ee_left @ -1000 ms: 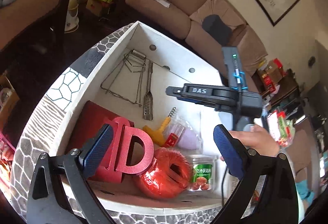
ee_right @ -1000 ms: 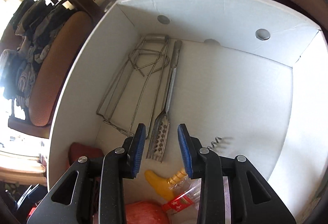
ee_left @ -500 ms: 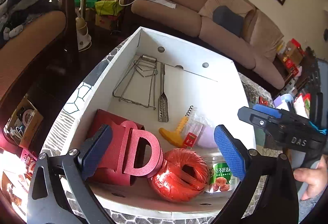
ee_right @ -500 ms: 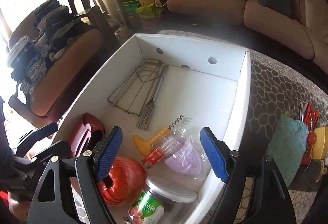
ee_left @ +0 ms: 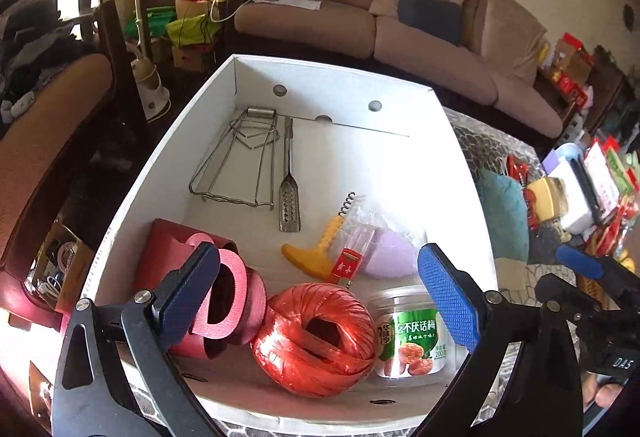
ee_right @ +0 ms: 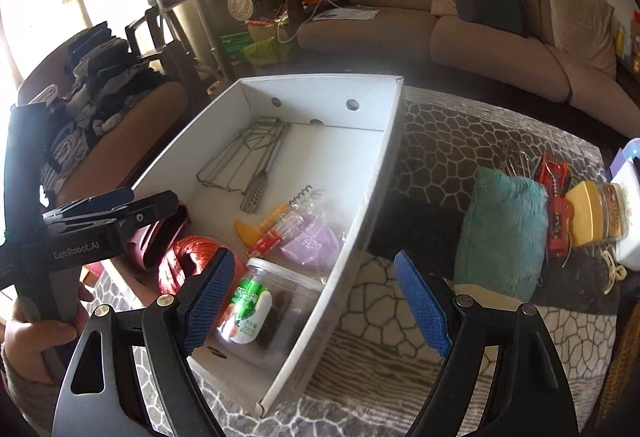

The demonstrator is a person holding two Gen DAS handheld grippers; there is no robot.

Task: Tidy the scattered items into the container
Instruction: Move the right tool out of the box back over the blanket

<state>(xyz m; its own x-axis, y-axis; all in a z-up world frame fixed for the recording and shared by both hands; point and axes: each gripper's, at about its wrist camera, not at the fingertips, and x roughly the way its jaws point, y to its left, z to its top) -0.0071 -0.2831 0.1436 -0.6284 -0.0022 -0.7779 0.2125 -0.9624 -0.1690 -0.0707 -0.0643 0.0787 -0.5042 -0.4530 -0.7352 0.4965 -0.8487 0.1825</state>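
Since a second ago, the right gripper (ee_right: 316, 301) has pulled back out of the white box (ee_right: 384, 173), where its blue pads stood narrow above a metal slotted spatula (ee_right: 260, 189); its jaws have just been opening and now stand wide with nothing between them.

Left wrist view: the left gripper (ee_left: 320, 301) hangs over the near end of the box (ee_left: 452, 141), jaws wide apart and empty. Inside the box, a wire rack (ee_left: 240, 161) lies at the far left with the spatula (ee_left: 289, 181) just beside it. Nearer are a yellow-handled corkscrew (ee_left: 316, 249), a clear bag holding something lilac (ee_left: 384, 249), a dark red case (ee_left: 176, 257), a red roll of twine (ee_left: 316, 337) and a clear jar with a green label (ee_left: 412, 341). The right gripper's (ee_left: 592, 277) black frame shows at the right edge, outside the box.

Right wrist view: the right gripper is positioned over the box's near right wall, one pad above the jar (ee_right: 256, 305), the other above the patterned tablecloth (ee_right: 440, 141). Still outside the box, on the cloth to the right, lie a teal cloth bundle (ee_right: 500, 233), a red tool (ee_right: 558, 209) and a jar with a yellow lid (ee_right: 596, 213), close together. At the left a hand (ee_right: 36, 341) holds the left gripper (ee_right: 116, 205), seen side-on.
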